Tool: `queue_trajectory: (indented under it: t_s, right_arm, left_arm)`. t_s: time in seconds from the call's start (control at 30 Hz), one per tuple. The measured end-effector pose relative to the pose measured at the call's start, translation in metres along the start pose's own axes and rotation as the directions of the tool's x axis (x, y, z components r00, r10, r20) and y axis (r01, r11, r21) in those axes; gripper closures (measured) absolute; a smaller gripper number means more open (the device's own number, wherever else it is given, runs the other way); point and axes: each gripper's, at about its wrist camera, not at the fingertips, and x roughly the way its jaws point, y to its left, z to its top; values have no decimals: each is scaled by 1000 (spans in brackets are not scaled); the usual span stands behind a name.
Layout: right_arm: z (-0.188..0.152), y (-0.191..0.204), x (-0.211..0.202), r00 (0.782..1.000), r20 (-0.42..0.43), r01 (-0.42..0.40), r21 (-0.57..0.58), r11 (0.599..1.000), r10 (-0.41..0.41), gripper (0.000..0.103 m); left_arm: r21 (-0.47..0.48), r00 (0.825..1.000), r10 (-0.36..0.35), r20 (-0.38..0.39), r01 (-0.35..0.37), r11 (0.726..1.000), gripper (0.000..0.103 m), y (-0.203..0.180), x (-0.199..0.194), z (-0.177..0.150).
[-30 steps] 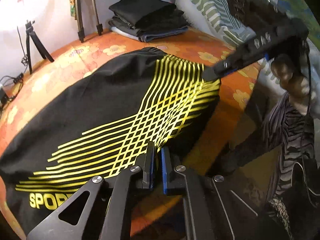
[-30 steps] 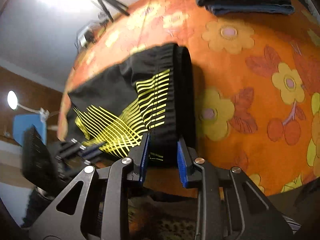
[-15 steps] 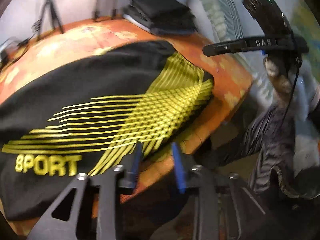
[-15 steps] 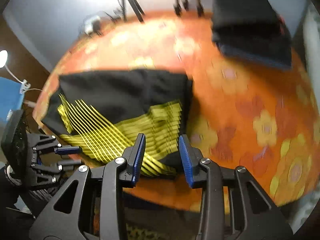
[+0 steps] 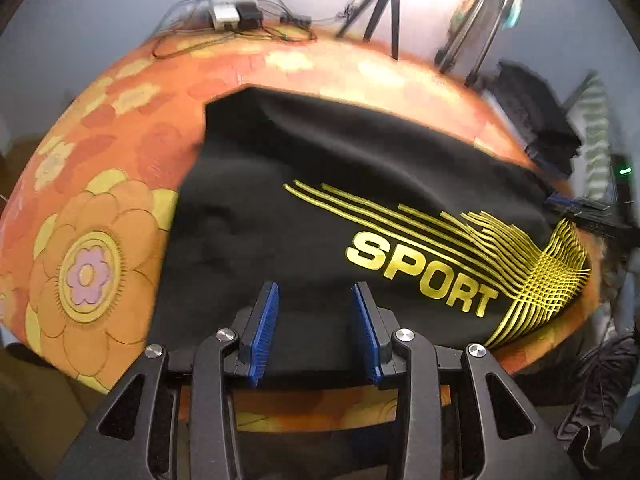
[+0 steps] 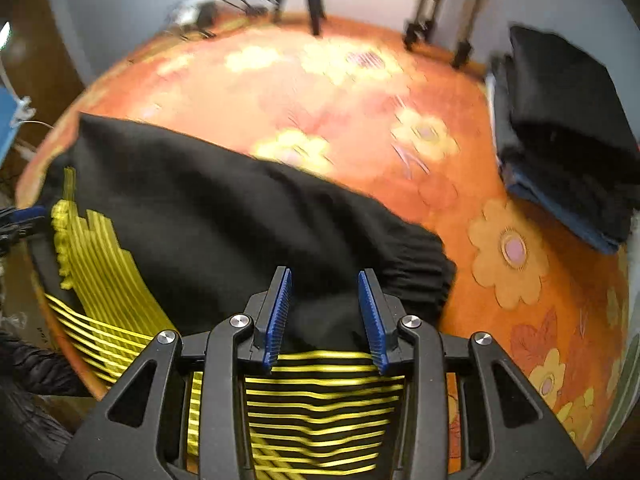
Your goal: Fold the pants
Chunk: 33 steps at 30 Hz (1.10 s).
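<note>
Black pants (image 5: 320, 184) with yellow stripes and the word SPORT lie folded flat on the orange flowered bed (image 5: 92, 216). My left gripper (image 5: 316, 312) is open and empty, hovering over the near edge of the pants. In the right wrist view the same pants (image 6: 224, 216) lie with the gathered waistband (image 6: 416, 272) to the right. My right gripper (image 6: 324, 312) is open and empty above the pants near the waistband. The tip of the other gripper (image 6: 20, 216) shows at the far left edge.
A stack of folded dark clothes (image 6: 568, 128) sits at the bed's far right corner; it also shows in the left wrist view (image 5: 532, 120). Tripod legs (image 5: 380, 12) and a power strip with cables (image 5: 236, 12) stand along the far edge by the wall.
Both grippers let go of the pants and opened. The left gripper swung left to the SPORT end; the right gripper moved over the waistband end. The pants now lie flat.
</note>
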Motion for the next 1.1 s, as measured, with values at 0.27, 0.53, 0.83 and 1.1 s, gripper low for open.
queue_trajectory:
  t_s: [0.27,0.53,0.83,1.1]
  right_arm:
    - [14,9,-19,998,9,-54,-18,998,54,66]
    - [71,106,-52,949,74,-284,-209,936,305,56]
    - [47,269,-41,867,-63,-460,-479,747,494,56]
    - [7,344,-12,887,-133,-426,-608,670,443,56]
  left_arm:
    - [-180,997,58,46,-49,982,59,52,-28,-9]
    - [-293,998,11,55,6,956,54,70,-38,-21]
    - [-421,993,-58,100,95,902,54,112,-51,-22]
    - [-564,975,-195,110,223,795,54,138,-39,-38]
